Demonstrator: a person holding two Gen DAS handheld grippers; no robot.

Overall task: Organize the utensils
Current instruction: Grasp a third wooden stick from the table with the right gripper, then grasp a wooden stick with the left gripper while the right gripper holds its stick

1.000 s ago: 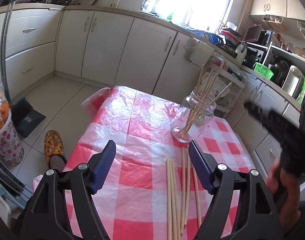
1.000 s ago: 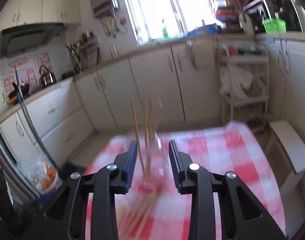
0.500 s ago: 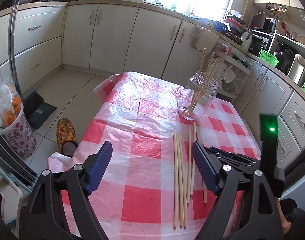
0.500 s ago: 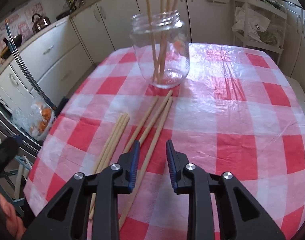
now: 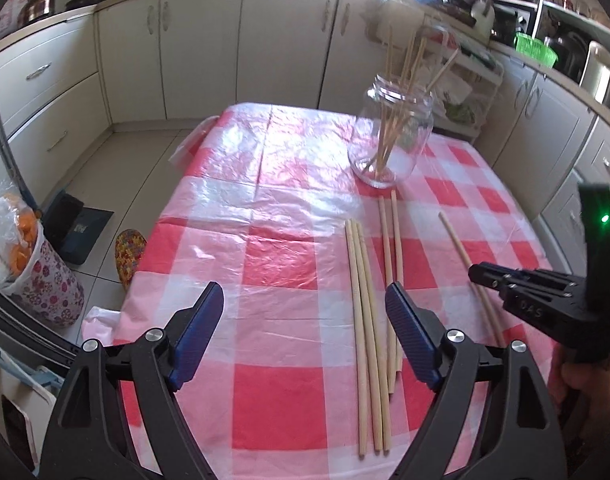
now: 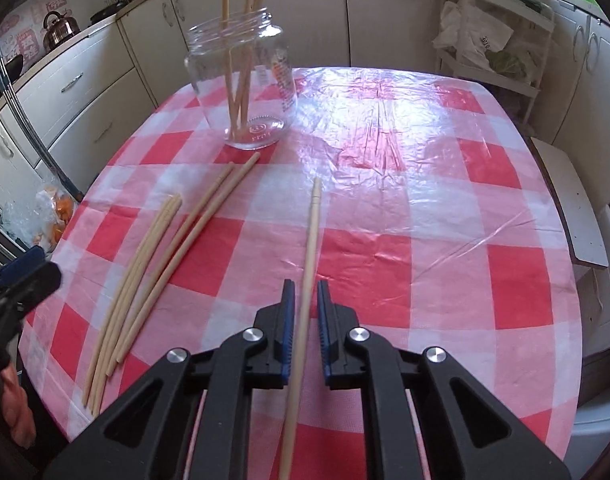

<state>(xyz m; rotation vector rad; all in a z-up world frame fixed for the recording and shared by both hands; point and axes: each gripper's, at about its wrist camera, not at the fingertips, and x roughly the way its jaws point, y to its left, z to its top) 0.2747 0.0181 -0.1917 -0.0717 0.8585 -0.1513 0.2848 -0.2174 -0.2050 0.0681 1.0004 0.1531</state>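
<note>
Single chopstick [image 6: 309, 240]: wooden, lies lengthwise between the blue pads of the right gripper [image 6: 303, 320], its far tip pointing toward the middle of the table; set apart from the other loose sticks, to their right in the right wrist view
Right gripper jaws: have just been closing, the single chopstick between them; narrow slivers of gap still show beside the stick, so the pads are not seen pressing on it
Loose chopsticks [image 6: 145, 264]: five on the cloth, a bundle of three touching along their length and a pair [image 5: 391, 264] just beside it, all lying roughly parallel, near ends toward the table edge
Glass jar [image 6: 243, 80]: clear, upright, no lid, at the far side of the table; several chopsticks stand in it, leaning against the rim; the far ends of the pair lie close to its base
Left gripper [image 5: 305, 340]: jaws spread wide, nothing between the pads but cloth; it hangs above the near ends of the loose chopsticks, the bundle of three just inside its right pad
Table [image 5: 265, 184]: covered by a red and white checked cloth under clear plastic film
Surroundings: cream kitchen cabinets, a kettle [image 5: 39, 2] on the counter, a patterned slipper [image 5: 129, 258] on the tiled floor
</note>
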